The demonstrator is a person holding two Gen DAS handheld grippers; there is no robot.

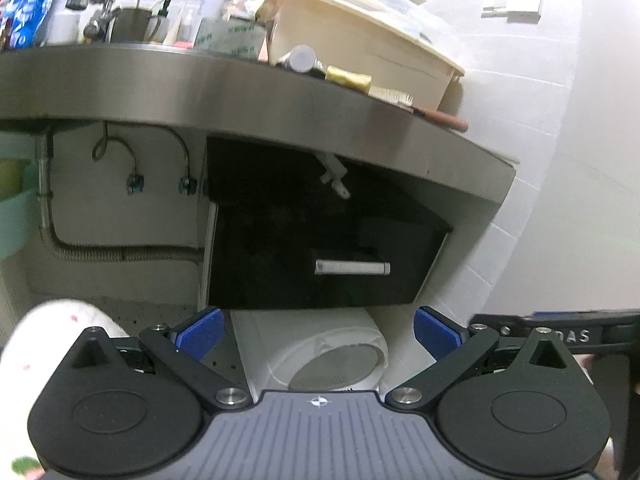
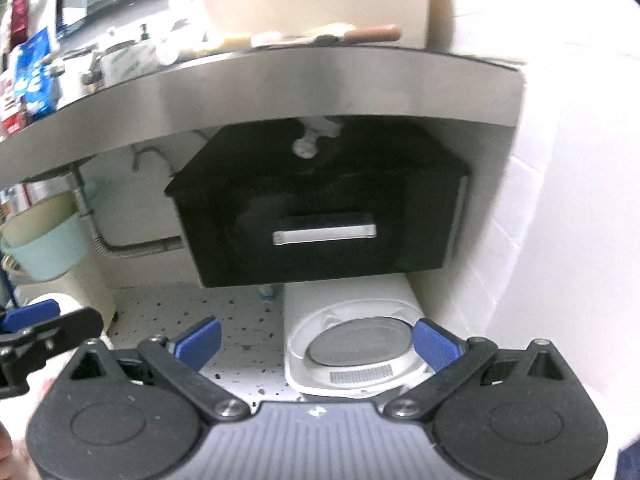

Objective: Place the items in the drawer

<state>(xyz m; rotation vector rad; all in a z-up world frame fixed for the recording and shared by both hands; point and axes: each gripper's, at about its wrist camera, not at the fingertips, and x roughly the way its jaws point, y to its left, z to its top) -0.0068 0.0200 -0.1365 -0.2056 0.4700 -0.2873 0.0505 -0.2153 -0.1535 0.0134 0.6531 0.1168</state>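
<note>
Jaws wide and empty on both grippers, facing black drawer [image 2: 320, 208] above white appliance [image 2: 352, 344].

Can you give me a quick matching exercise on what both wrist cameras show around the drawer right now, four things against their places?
Things:
1. drawer handle
2. brush
3. white appliance
4. mint-green basin

Places:
a. on the floor beneath the black drawer
b. on the countertop, at its front edge
c. on the drawer's front panel
d. under the counter, left of the drawer

Pairs: 1-c, 2-b, 3-a, 4-d

Left hand-held gripper and right hand-held gripper are both open and hold nothing.
</note>
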